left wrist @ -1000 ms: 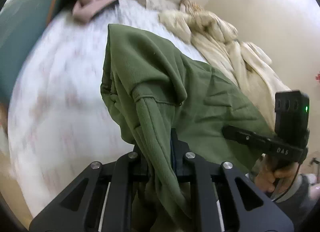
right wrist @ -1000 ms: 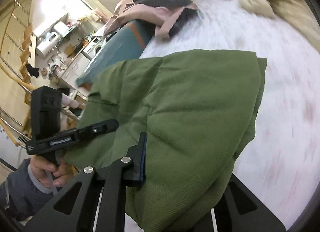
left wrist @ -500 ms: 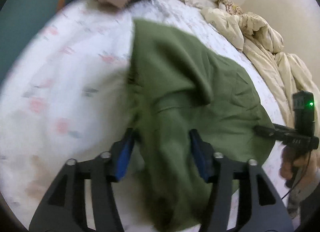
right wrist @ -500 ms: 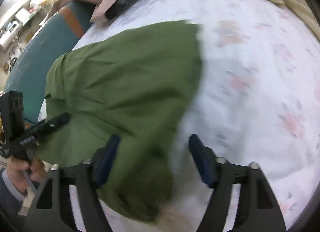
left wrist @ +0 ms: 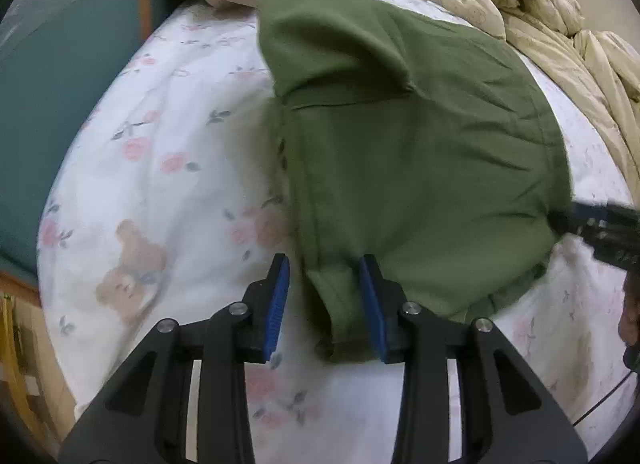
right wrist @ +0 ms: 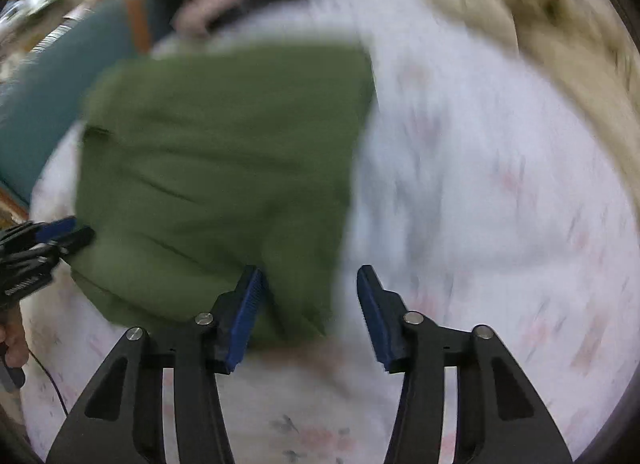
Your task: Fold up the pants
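green pants (left wrist: 412, 151) between open left gripper (left wrist: 326, 296)

Left gripper (left wrist: 326, 296): jaws spread apart, blue pads (left wrist: 278, 300) facing each other, nothing clamped, low and pointing forward. Right gripper (right wrist: 310, 304): jaws wide apart, nothing clamped, view motion-blurred. Each gripper shows at edge of other's view, person's hand (right wrist: 14, 338) on left one's handle.
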Motion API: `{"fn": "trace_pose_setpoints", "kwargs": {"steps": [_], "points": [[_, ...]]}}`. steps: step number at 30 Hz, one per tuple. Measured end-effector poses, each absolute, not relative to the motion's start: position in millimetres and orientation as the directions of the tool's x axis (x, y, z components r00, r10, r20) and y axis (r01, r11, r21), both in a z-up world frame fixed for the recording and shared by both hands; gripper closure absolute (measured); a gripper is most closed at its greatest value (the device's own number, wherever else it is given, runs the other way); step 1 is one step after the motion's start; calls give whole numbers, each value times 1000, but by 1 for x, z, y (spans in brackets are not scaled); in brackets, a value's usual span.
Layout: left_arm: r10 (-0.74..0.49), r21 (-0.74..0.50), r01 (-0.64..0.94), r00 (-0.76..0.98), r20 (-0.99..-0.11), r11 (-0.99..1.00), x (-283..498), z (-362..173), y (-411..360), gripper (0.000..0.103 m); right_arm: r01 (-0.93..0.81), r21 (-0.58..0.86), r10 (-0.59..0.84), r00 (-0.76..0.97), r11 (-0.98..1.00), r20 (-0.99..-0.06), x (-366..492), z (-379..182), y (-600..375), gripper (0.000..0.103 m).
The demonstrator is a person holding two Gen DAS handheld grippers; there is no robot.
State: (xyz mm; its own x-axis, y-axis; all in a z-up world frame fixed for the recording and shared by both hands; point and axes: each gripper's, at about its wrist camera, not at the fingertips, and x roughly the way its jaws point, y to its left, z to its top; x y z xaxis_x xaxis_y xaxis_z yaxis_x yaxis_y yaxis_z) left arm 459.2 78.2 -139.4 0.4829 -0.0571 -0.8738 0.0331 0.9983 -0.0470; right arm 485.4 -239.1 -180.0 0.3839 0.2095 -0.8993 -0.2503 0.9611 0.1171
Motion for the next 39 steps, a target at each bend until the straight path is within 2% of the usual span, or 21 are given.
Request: {"fn": "trace_pose_setpoints", "kwargs": {"steps": [2, 5, 8, 9, 10, 12, 17, 18, 19, 21, 24, 26, 28, 31, 39], "points": [[3, 1, -4, 486, -874, 1000, 448, -125, 83, 70, -233, 72, 165, 411, 970, -897, 466, -167, -251, 54], [55, 45, -32, 486, -872, 998, 422, -104, 90, 70, -251, 105, 214, 465, 962, -859, 426, -126, -262, 54], [19, -11, -59, 488, -873, 998, 372, -82, 91, 68, -258, 148, 266, 518, 955, -813, 377, -83, -265, 46], [7, -30, -66, 500, -866, 997, 358, -75, 89, 63, -258, 160, 278, 532, 953, -800, 361, -67, -262, 42], [2, -44, -77, 520, -854, 996, 338, -67, 89, 54, -259, 162, 283, 549, 952, -787, 345, -56, -260, 32], [21, -48, -106, 573, -819, 993, 303, -48, 82, 44, -268, 164, 297, 595, 949, -746, 309, -33, -257, 22], [-8, -95, -93, 671, -741, 991, 224, -7, 64, 40, -275, 179, 321, 658, 944, -681, 227, 11, -251, 19], [-9, -93, -84, 693, -721, 992, 204, 2, 58, 32, -267, 197, 328, 668, 943, -668, 207, 17, -252, 16], [-8, -91, -80, 706, -708, 993, 189, 8, 56, 23, -256, 204, 326, 675, 945, -662, 194, 20, -252, 13], [20, -71, -92, 736, -676, 993, 156, 21, 50, 17, -250, 222, 334, 692, 943, -640, 164, 23, -252, 10], [11, -84, -82, 778, -629, 993, 113, 35, 47, 16, -244, 201, 316, 721, 949, -617, 130, 23, -250, 8], [47, -59, -103, 796, -603, 993, 91, 38, 46, 12, -241, 199, 313, 743, 950, -592, 110, 24, -250, 6], [71, -40, -113, 821, -567, 993, 68, 38, 44, 0, -236, 187, 301, 766, 954, -568, 93, 21, -248, 0], [94, 6, -106, 843, -529, 994, 43, 33, 34, 0, -221, 151, 268, 801, 963, -536, 69, 9, -244, 0], [42, -26, -69, 824, -565, 997, 30, 9, 18, 0, -216, 127, 249, 780, 968, -575, 51, -11, -225, 0]]}}
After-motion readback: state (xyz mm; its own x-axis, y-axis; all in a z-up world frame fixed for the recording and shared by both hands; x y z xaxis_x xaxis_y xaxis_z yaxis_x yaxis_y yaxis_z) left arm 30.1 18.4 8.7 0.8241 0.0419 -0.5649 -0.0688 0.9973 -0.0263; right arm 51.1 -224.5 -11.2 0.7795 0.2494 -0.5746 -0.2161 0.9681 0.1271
